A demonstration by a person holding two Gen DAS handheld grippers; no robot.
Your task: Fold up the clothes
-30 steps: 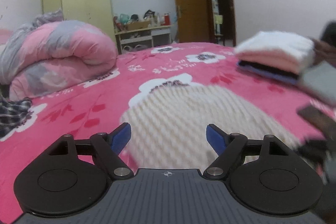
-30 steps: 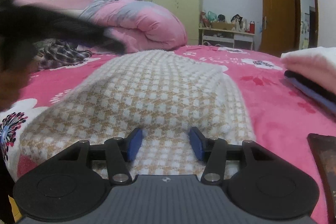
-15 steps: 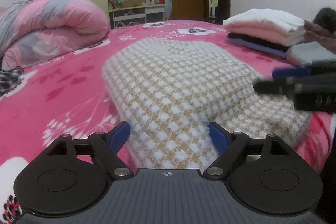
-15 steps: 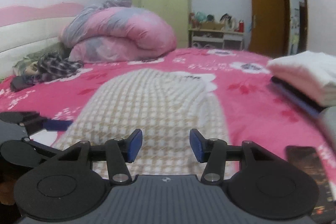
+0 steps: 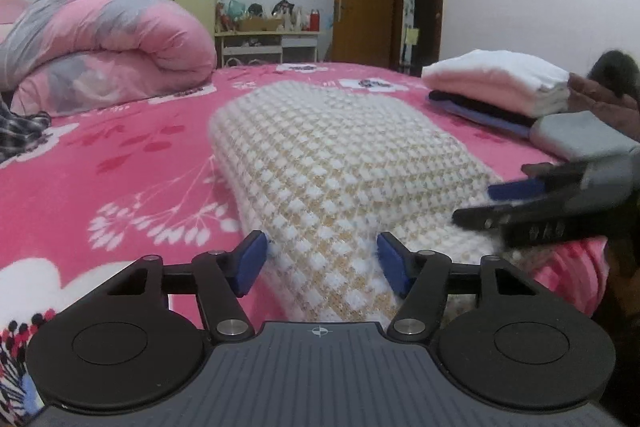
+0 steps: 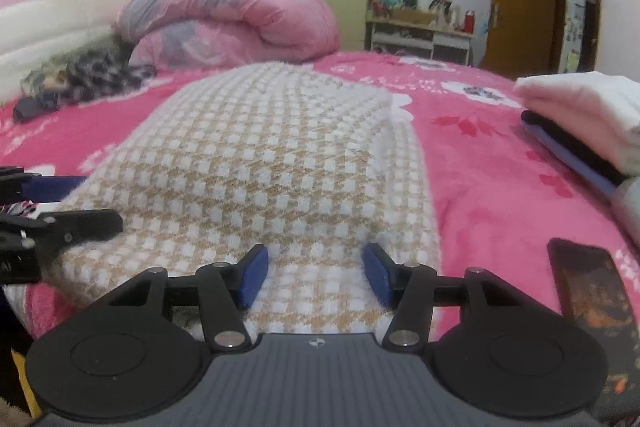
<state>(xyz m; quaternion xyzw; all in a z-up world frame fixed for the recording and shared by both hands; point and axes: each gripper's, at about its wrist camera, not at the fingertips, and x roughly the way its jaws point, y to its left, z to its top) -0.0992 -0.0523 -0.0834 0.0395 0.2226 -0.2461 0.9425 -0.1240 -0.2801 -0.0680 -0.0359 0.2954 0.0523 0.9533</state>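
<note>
We've got a stack (image 5: 496,87) folded at the bed's (image 5: 120,155) right side, and now both claws, left (image 5: 322,261) just closing and right (image 6: 316,273) spread, straddle the half-folded knit's (image 5: 340,167) near edge, unpinched.

Your right gripper (image 6: 316,277) is hovering with its jaws apart over the near edge of the checked knit garment (image 6: 256,163), which is lying folded on the pink bedspread (image 6: 480,163).
</note>
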